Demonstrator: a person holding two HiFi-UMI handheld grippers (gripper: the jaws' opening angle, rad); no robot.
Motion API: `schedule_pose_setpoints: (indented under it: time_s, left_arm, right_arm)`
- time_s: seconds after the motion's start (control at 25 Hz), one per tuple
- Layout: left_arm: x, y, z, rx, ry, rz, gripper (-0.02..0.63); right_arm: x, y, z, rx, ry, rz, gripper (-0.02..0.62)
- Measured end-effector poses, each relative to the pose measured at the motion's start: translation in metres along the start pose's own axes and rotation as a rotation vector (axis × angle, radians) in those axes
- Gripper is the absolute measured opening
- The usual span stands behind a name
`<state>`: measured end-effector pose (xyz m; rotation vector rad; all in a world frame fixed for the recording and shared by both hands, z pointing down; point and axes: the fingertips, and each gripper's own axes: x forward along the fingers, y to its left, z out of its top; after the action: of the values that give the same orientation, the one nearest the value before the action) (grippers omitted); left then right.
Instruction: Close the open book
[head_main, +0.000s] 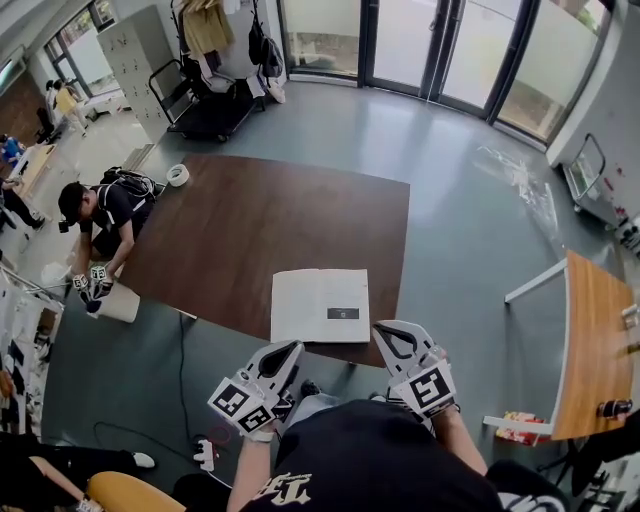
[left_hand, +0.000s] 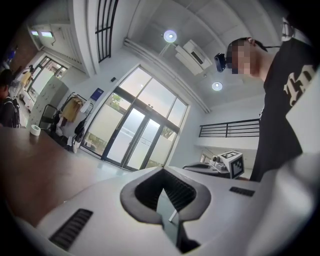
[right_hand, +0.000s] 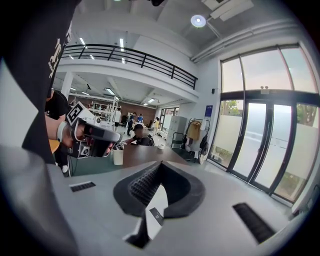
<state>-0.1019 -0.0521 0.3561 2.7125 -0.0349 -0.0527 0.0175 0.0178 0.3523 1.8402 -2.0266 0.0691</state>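
holds the left gripper (head_main: 288, 352) level at the near edge of the brown table (head_main: 240, 220), jaws pressed together on nothing. holds the right gripper (head_main: 388, 332) tipped slightly down, jaws likewise together and empty. finds the open book (head_main: 320, 305) flat on the table, pages up, just ahead of the left gripper and just beside the right gripper's tip. shows a crouching person (head_main: 100, 212) well beyond the left gripper.

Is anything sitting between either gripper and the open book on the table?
Nothing visible does. The open book lies flat at the near edge of the brown table; the left gripper and right gripper, both shut and empty, hover just short of it.
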Motion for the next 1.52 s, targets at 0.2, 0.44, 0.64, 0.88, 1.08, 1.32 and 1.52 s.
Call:
schedule_pose_setpoints:
  time_s: [0.2,0.44,0.64,0.88,1.08,1.32,1.52]
  left_arm:
    - [-0.027,0.025,0.004,-0.026,-0.018,0.015,0.006]
    - [-0.051,0.051,0.005,-0.044,-0.031,0.048,0.006]
    - [-0.056,0.065,0.0,-0.06,-0.057,0.08,0.006]
    - [-0.053,0.09,-0.007,-0.134,-0.111,0.15,0.006]
    - [-0.04,0.095,-0.027,-0.208,-0.137,0.208,0.006]
    - [-0.018,0.096,-0.045,-0.287,-0.159,0.263,0.006]
    - [-0.001,0.098,-0.062,-0.349,-0.184,0.291,0.006]
  right_arm:
    - [0.022,0.023,0.012,-0.01,0.014,0.011,-0.012]
    - [0.04,0.041,0.018,-0.033,0.047,0.04,-0.012]
    - [0.046,0.041,0.015,-0.052,0.057,0.047,-0.011]
    - [0.057,0.028,0.008,-0.09,0.073,0.094,-0.012]
    - [0.048,-0.007,-0.014,-0.085,0.075,0.115,-0.012]
    - [0.04,-0.042,-0.026,-0.084,0.069,0.14,-0.011]
    - [0.036,-0.066,-0.034,-0.092,0.053,0.153,-0.012]
